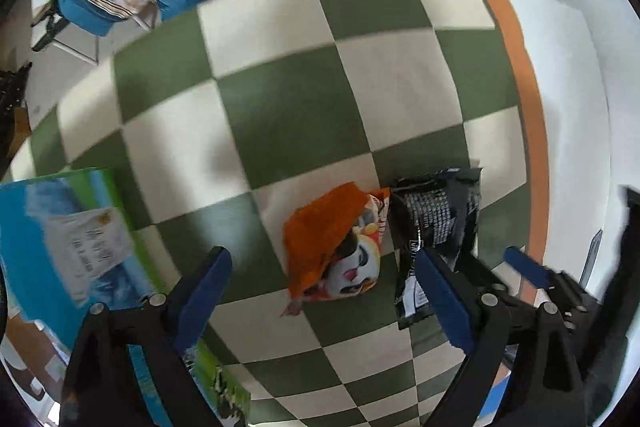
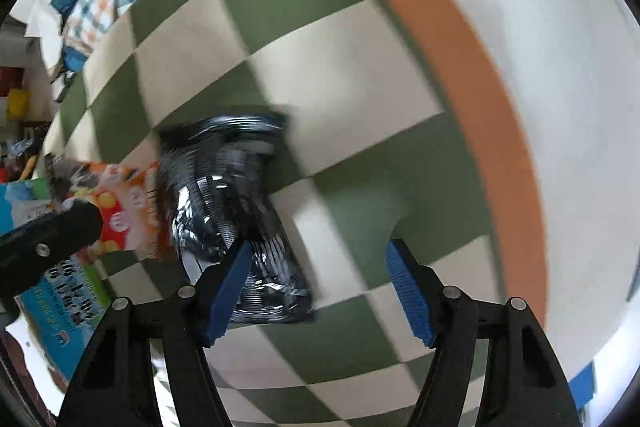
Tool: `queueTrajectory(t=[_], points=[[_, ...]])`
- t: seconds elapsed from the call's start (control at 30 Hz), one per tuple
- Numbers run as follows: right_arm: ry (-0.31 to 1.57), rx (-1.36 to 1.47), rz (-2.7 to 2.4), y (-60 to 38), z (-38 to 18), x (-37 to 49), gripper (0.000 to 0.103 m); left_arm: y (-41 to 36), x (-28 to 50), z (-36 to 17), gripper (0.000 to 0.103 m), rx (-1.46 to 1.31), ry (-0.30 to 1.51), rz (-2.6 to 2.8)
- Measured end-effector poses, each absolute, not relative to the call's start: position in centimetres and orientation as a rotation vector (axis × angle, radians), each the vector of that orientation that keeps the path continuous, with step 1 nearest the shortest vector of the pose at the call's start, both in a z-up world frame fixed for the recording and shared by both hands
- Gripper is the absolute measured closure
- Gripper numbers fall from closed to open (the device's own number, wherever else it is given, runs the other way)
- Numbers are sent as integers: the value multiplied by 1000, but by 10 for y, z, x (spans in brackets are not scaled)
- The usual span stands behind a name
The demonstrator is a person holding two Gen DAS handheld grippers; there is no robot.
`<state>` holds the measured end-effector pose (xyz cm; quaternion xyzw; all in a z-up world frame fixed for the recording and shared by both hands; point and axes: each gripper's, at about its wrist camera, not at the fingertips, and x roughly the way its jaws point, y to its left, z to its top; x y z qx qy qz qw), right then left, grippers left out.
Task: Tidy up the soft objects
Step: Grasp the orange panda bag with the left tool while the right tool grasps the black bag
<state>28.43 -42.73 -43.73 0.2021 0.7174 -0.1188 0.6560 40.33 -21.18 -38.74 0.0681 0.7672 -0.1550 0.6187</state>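
Taking the checkered mat [image 1: 280, 115] as the landmark and reading from its left: a blue-and-green box [image 1: 68, 239] overlaps the mat's left edge. Next, on the mat, lies an orange snack bag [image 1: 332, 247] with a cartoon panda face, and touching its right side a black foil packet [image 1: 432, 227].

The left gripper [image 1: 324, 291] hangs over the orange bag, jaws wide apart, the bag between them but untouched.

The right gripper [image 2: 320, 287] points down at the mat beside the black packet [image 2: 232, 211]; its jaws are parted, the left pad over the packet's edge, nothing gripped, though blur hides whether it touches.

This looks like the reaching step: both hands are lining up a pickup. Next, each gripper probably needs to drop lower, centre on its own bag, and close gently so the crinkly packaging doesn't slip.
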Motion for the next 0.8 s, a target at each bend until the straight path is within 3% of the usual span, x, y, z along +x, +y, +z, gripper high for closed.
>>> queueTrajectory(t=[0.07,0.1,0.13,0.17,0.23,0.5,0.8], points=[[1595,475,-251,-431,-433,284,31,-216,403,-397,13,172,1775,-355],[1582,487,-232,-430,-430,284,31,-216,402,-402,22,177,1780,-351],[1577,490,-220,-429,-429,284,31,-215,402,-406,45,181,1790,-341],[1569,497,-191,-425,-428,285,31,-211,401,-410,54,155,1809,-337],[1566,493,-158,-415,-428,287,30,-204,401,-409,62,105,1807,-331],[1604,431,-146,-376,-455,313,26,-191,407,-404,62,135,1765,-281],[1628,422,-252,-389,-467,316,29,-195,400,-416,62,154,1775,-299]])
